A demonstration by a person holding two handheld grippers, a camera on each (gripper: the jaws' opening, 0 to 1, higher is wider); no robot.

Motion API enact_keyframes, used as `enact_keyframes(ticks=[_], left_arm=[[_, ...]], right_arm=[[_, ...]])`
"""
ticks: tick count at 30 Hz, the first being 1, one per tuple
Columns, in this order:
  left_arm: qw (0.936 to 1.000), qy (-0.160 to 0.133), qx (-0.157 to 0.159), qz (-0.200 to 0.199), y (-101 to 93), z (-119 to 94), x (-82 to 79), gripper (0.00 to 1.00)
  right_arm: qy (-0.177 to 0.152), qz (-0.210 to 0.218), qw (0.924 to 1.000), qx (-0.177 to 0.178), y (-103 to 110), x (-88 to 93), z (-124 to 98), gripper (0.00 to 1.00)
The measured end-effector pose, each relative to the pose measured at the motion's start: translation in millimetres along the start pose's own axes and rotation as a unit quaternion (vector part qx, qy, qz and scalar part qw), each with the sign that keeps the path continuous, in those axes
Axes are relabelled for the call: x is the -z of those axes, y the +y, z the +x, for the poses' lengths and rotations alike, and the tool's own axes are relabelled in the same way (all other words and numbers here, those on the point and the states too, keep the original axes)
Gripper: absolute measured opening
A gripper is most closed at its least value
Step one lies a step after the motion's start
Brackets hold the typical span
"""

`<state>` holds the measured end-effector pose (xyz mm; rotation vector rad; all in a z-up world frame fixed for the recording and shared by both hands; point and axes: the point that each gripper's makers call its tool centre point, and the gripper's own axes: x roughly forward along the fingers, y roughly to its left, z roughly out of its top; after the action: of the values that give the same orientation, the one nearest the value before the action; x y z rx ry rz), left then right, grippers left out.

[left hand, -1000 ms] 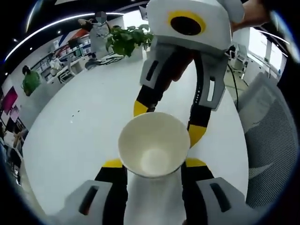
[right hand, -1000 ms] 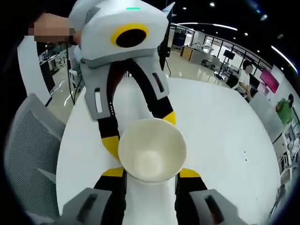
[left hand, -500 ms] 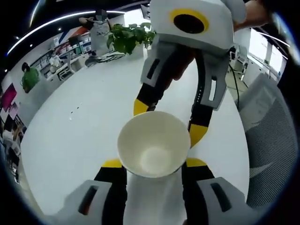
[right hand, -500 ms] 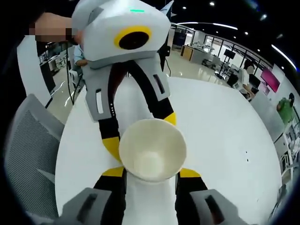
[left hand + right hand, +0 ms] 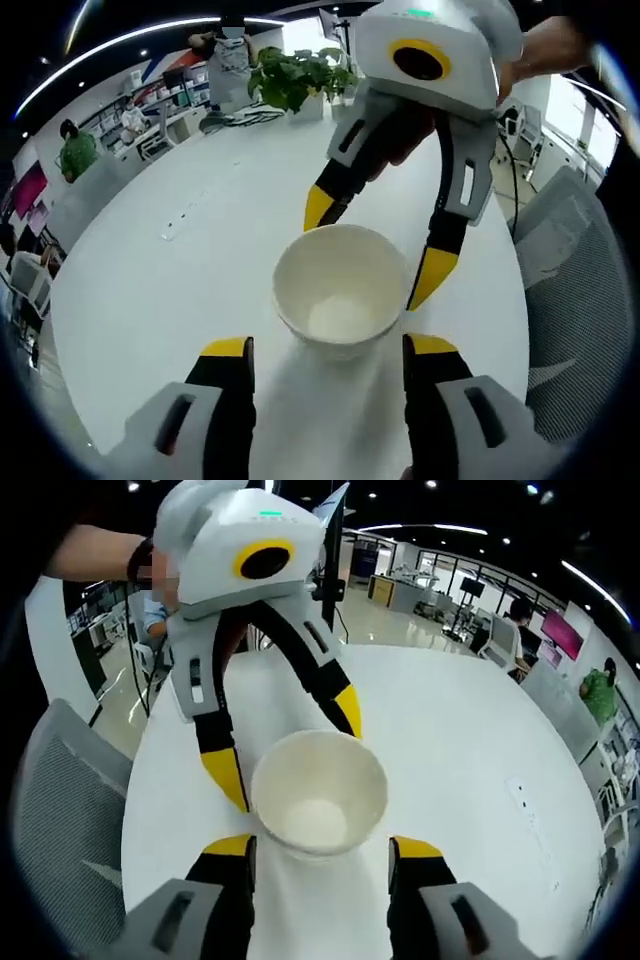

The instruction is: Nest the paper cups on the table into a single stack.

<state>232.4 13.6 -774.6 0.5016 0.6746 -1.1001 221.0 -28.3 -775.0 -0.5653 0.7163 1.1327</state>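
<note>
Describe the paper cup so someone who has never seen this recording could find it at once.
Start at the big white table in the open office. Near its edge by the grey mesh chair, the left tongs and the right tongs face each other, both open. The paper cup stands upright between them: plain white, open mouth up, the one small container on that table.

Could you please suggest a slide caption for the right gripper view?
Two open tools, right and left, flank a white paper cup standing on the white table.
</note>
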Motion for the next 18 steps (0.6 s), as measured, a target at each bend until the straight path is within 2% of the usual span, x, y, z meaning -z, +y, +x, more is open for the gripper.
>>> enact_keyframes(ticks=[2, 7, 10, 12, 15, 18], left_arm=[[0.9999, -0.006, -0.006, -0.009, -3.1, -5.5, 0.8, 0.60], [0.9989, -0.021, -0.022, -0.037, -6.6, -13.5, 4.1, 0.62], [0.9976, -0.030, -0.031, -0.054, -9.7, -16.0, 7.4, 0.65], [0.9962, -0.039, -0.040, -0.067, -12.7, -19.8, 8.1, 0.66], [0.9940, -0.050, -0.052, -0.082, -13.5, -25.1, 9.0, 0.66], [0.9888, -0.069, -0.077, -0.108, -16.9, -37.5, 10.0, 0.66]], right_arm=[[-0.006, 0.014, 0.9999, 0.007, 0.0, 2.4, -4.2, 0.55], [-0.032, 0.081, 0.9959, 0.024, 2.0, 9.7, -14.9, 0.60], [-0.055, 0.115, 0.9908, 0.044, -7.0, 11.8, -22.7, 0.61], [-0.069, 0.137, 0.9870, 0.048, -1.4, 11.1, -26.6, 0.61], [-0.076, 0.152, 0.9834, 0.062, -3.9, 18.4, -34.8, 0.62], [-0.093, 0.182, 0.9759, 0.077, -2.3, 26.5, -45.1, 0.63]])
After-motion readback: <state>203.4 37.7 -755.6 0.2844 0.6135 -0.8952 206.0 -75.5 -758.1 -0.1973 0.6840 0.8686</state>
